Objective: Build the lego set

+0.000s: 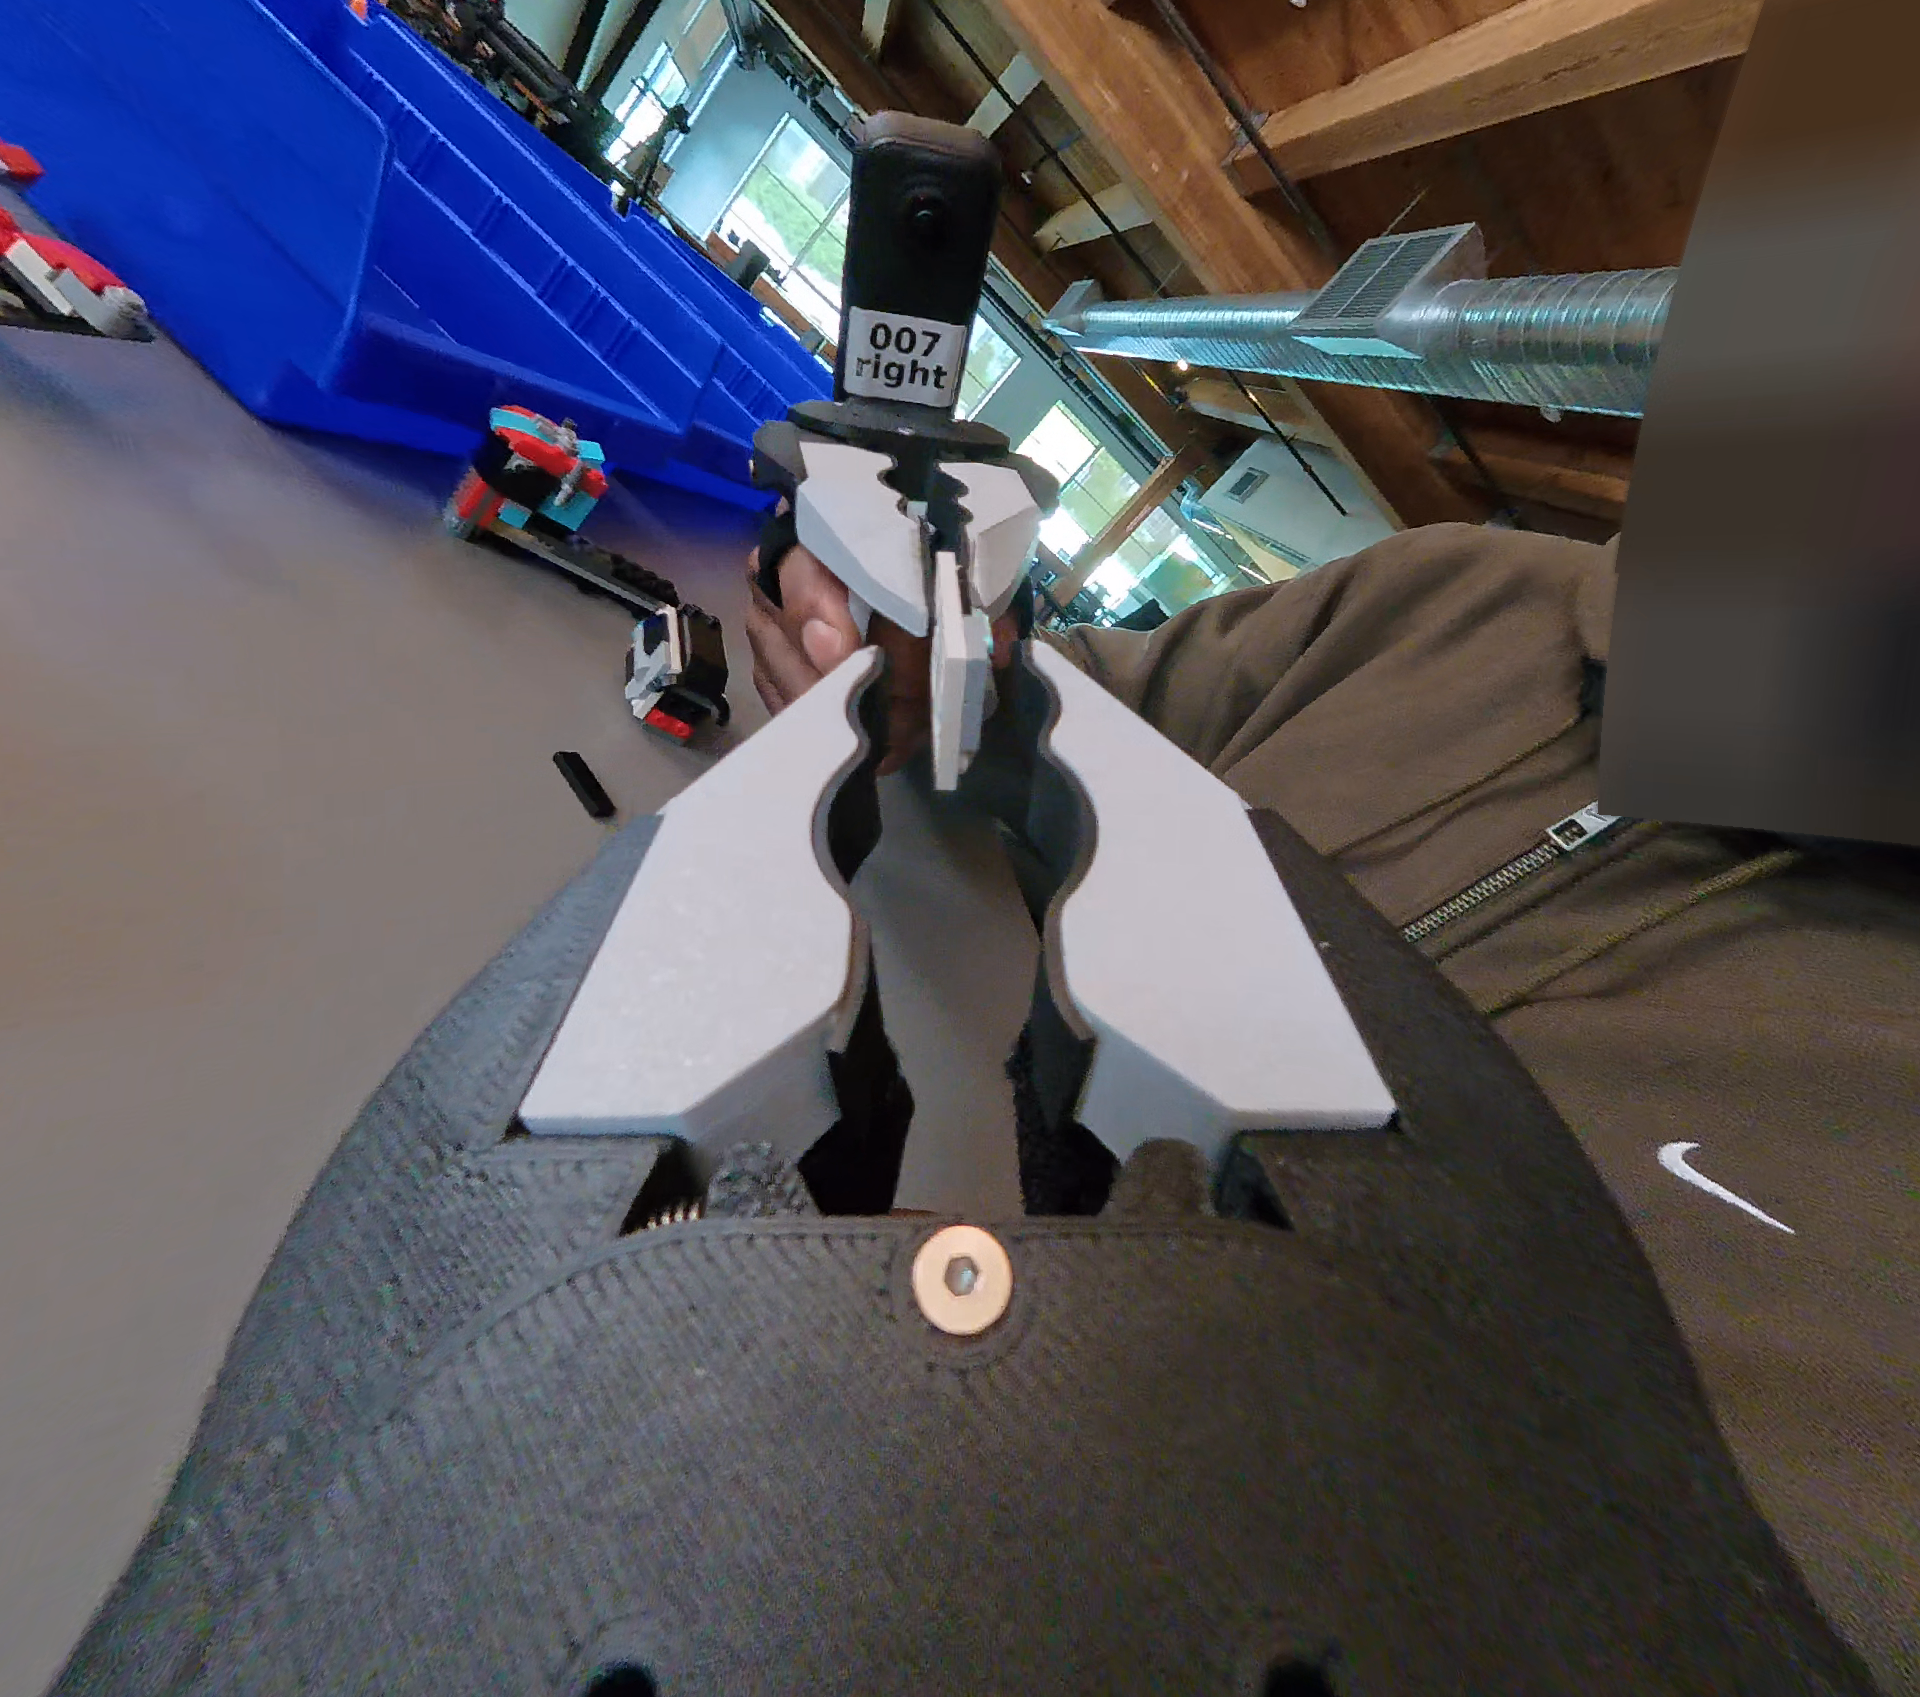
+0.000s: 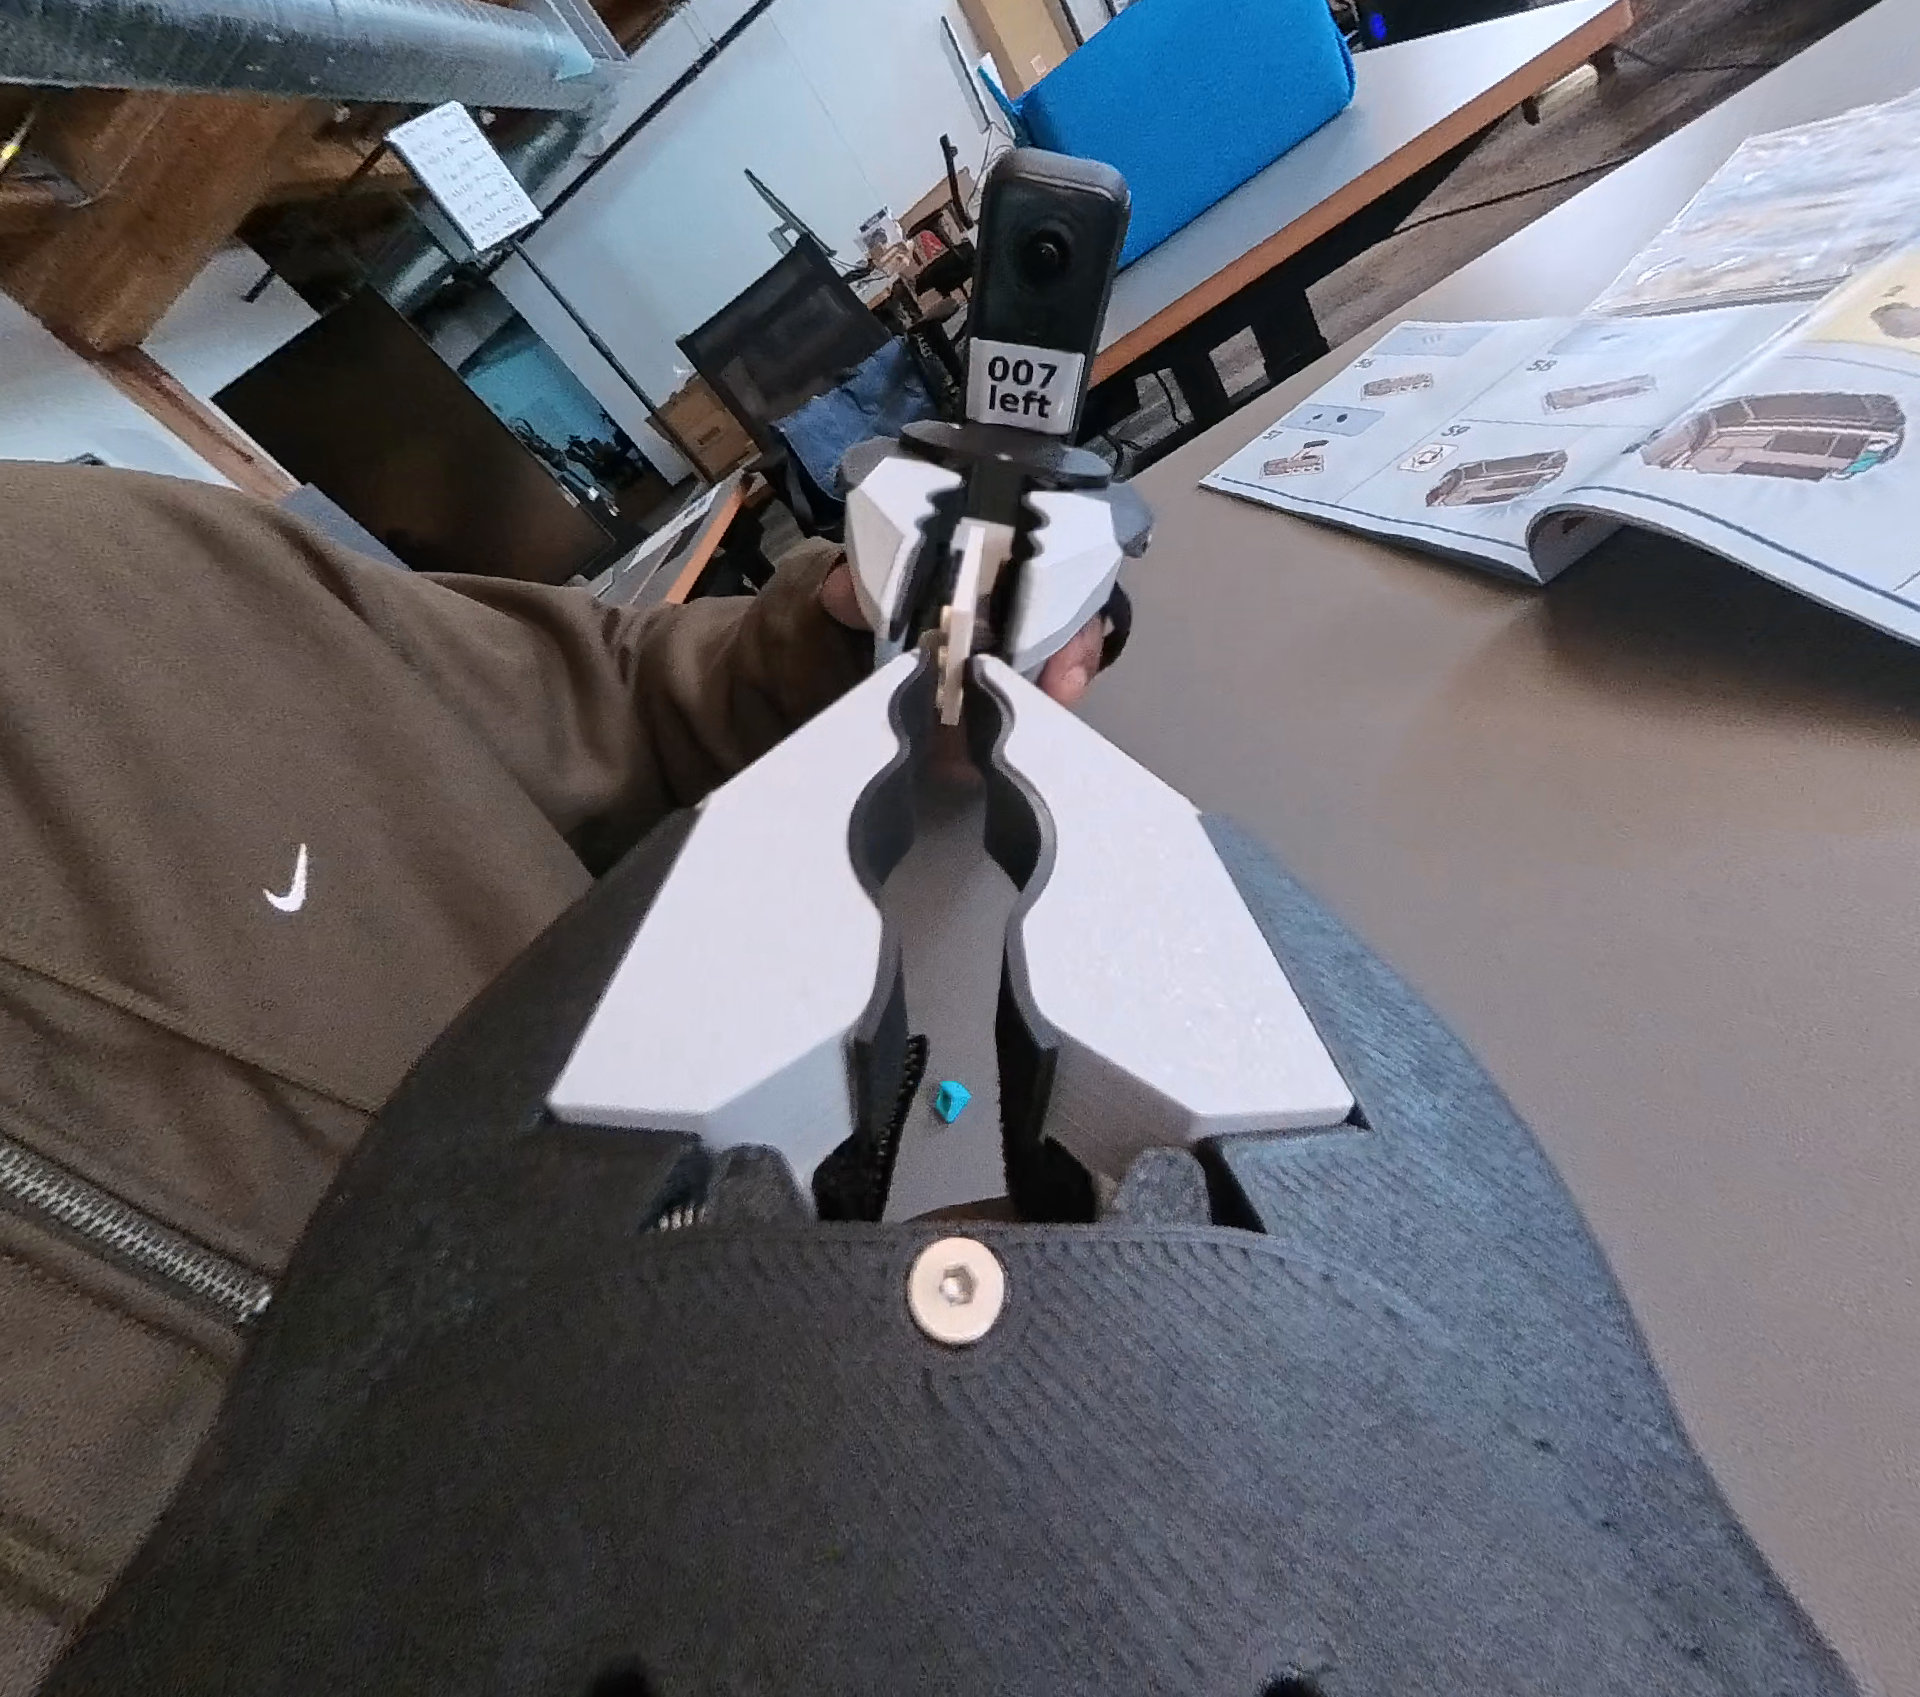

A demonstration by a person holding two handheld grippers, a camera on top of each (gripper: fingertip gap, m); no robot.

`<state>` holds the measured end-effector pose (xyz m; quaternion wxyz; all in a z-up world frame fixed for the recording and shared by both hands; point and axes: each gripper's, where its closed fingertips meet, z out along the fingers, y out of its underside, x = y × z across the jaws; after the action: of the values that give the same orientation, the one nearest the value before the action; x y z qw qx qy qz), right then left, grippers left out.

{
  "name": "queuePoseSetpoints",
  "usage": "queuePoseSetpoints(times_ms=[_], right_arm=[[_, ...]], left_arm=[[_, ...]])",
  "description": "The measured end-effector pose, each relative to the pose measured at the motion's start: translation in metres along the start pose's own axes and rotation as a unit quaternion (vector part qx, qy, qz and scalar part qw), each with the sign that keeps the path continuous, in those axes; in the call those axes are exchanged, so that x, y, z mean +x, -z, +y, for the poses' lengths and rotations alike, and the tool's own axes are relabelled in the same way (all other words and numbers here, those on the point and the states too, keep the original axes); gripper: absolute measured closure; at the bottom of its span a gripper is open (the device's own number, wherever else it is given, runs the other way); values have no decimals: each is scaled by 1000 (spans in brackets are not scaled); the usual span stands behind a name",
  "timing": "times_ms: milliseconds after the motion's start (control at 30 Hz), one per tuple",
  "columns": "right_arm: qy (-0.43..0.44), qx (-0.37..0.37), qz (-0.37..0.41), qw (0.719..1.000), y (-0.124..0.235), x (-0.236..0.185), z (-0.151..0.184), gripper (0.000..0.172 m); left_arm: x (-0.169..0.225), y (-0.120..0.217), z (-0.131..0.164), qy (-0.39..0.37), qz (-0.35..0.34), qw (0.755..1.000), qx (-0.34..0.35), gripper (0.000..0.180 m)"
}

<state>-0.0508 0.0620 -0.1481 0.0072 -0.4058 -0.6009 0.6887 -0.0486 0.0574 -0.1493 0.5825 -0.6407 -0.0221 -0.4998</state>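
The two grippers face each other above the grey-brown table (image 1: 260,816). My right gripper (image 2: 951,660) is shut on the near end of a thin white flat brick plate (image 2: 971,587), held edge-on. In the left wrist view the right gripper (image 1: 940,598) pinches the plate (image 1: 954,691) and the plate's free end reaches in between my left gripper's fingertips. My left gripper (image 1: 956,660) is open around it, with a gap showing on both sides of the plate. The right wrist view shows the left gripper (image 2: 966,608) the same way, its fingers apart from the plate.
Blue bins (image 1: 312,193) stand at the back left. Brick models (image 1: 535,473) (image 1: 675,671) and a small black brick (image 1: 582,783) lie on the table. An open instruction booklet (image 2: 1558,442) lies at the right. A small teal piece (image 2: 951,1102) lies below the right gripper. A person's olive jacket (image 1: 1558,1024) is close by. Less than 4 cm separates the two grippers' tips.
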Motion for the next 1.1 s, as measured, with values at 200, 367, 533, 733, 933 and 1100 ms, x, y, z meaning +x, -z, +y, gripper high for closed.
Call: queuePoseSetpoints(times_ms=[200,367,533,733,933,1100], right_arm=[[-1,-7,10,1000,-5,2,2,166],[7,-9,25,1000,-5,4,1,165],[34,-2,81,996,22,14,-10,147],[151,-127,254,947,64,57,10,142],[162,-204,288,921,69,77,42,136],[171,-222,292,915,68,78,51,136]], left_arm=[[3,0,-3,16,9,1000,8,163],[-2,1,-4,36,1,999,16,170],[-12,6,-10,76,-17,996,42,170],[-31,14,-16,97,-67,991,67,170],[-46,25,-23,138,-107,978,112,169],[-50,29,-25,155,-120,972,130,169]])
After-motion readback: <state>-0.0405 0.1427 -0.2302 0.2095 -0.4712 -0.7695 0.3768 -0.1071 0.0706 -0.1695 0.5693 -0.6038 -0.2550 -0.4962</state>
